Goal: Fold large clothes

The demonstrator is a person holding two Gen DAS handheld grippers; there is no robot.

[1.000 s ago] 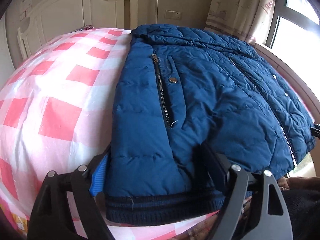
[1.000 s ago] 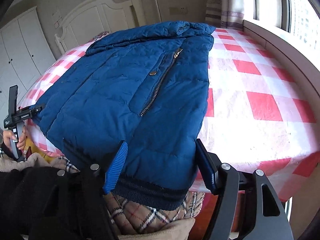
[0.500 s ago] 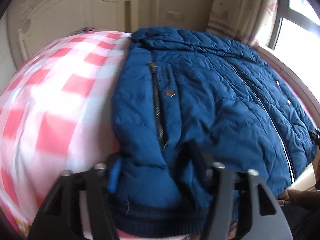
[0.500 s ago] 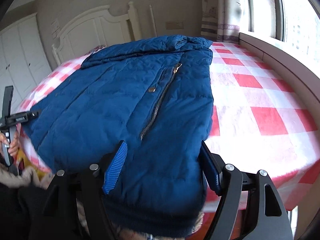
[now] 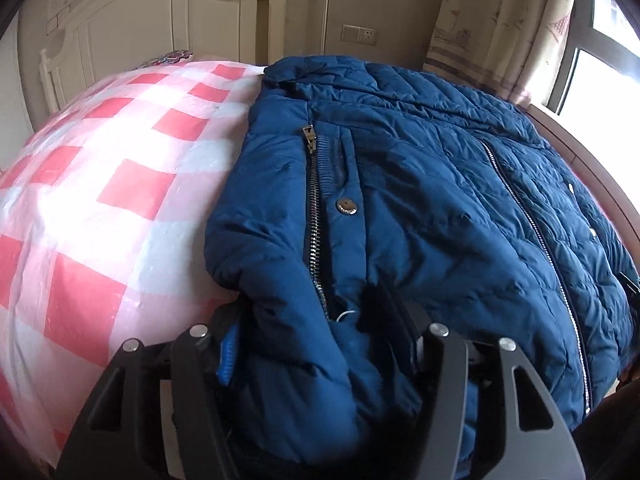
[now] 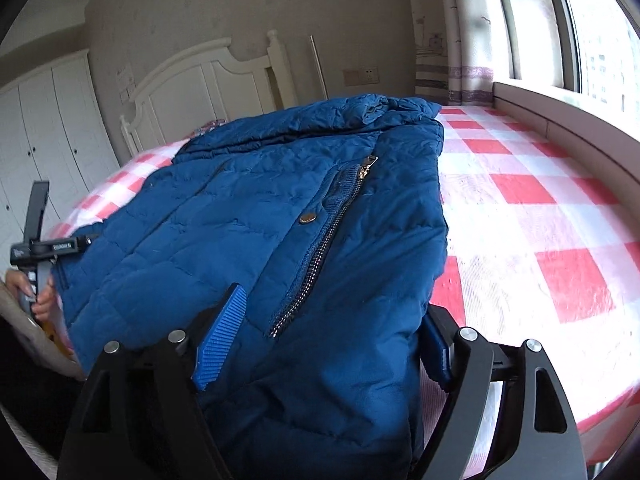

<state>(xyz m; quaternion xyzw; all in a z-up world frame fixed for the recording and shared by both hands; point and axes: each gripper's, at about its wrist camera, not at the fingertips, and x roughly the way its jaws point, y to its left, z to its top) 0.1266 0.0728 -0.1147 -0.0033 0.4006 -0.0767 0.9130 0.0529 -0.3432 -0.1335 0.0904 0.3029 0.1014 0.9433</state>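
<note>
A white headboard (image 6: 208,80) stands against the beige wall (image 6: 224,4). Left of it are white wardrobe doors (image 6: 40,128); right of it a wall socket (image 6: 360,76), patterned curtain (image 6: 452,32) and bright window (image 6: 600,36).

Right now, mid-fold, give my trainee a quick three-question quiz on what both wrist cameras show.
1. True or false: the blue jacket lies on a green striped sheet.
2. Which part of the jacket sits between the fingers of both the left gripper and the right gripper? A) collar B) bottom hem end C) a sleeve cuff
3. Fill in: the metal snap sits beside the pocket ____.

Key: 1. False, the bedsheet is red-and-white checked. 2. B. 3. zipper.
</note>
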